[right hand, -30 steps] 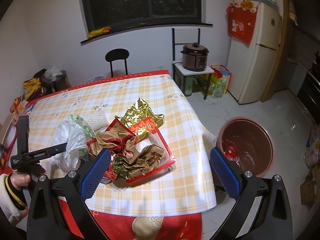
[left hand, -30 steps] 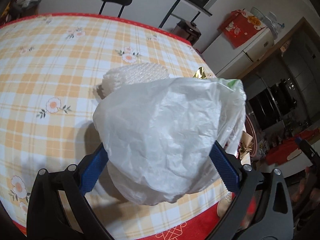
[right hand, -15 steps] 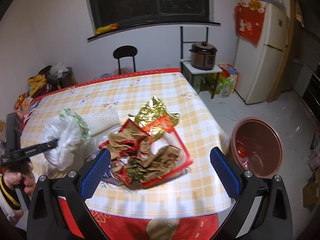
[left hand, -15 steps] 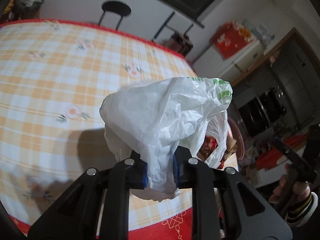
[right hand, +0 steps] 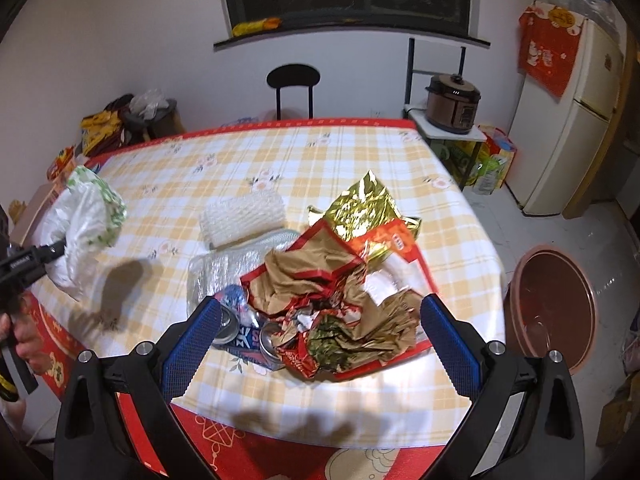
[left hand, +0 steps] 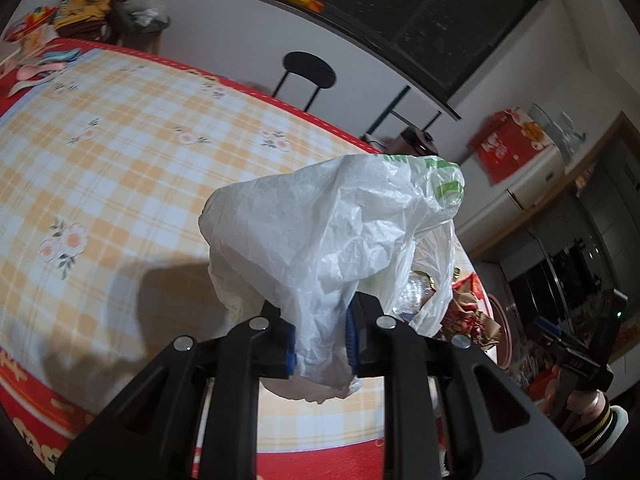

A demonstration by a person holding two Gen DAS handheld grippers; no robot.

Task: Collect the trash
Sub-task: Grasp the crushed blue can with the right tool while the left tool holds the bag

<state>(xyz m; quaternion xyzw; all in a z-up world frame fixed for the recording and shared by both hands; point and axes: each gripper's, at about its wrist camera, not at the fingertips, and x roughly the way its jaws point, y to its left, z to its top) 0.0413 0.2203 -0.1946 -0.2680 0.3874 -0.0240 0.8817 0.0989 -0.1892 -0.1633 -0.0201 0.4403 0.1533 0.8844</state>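
My left gripper (left hand: 320, 336) is shut on a crumpled white plastic bag (left hand: 320, 232) and holds it above the checked tablecloth; the bag also shows at the left of the right wrist view (right hand: 86, 232). My right gripper (right hand: 318, 340) is open and empty above the table's near edge. Below it lies a pile of brown paper and red wrappers (right hand: 340, 300), with gold foil (right hand: 360, 208), white foam netting (right hand: 244, 216), clear plastic (right hand: 216, 272) and tins (right hand: 268, 344). A brown round bin (right hand: 554, 312) stands on the floor to the right.
The table (right hand: 320, 152) has a yellow checked cloth with a red border. A black chair (right hand: 294, 80) stands behind it. A rice cooker (right hand: 452, 104) on a small stand and a fridge (right hand: 576, 120) are at the right. Bags are heaped at the far left (right hand: 120, 120).
My left gripper closed on the white bag and lifted it up and to the left, away from the pile. My right gripper moved closer to the pile and stayed open.
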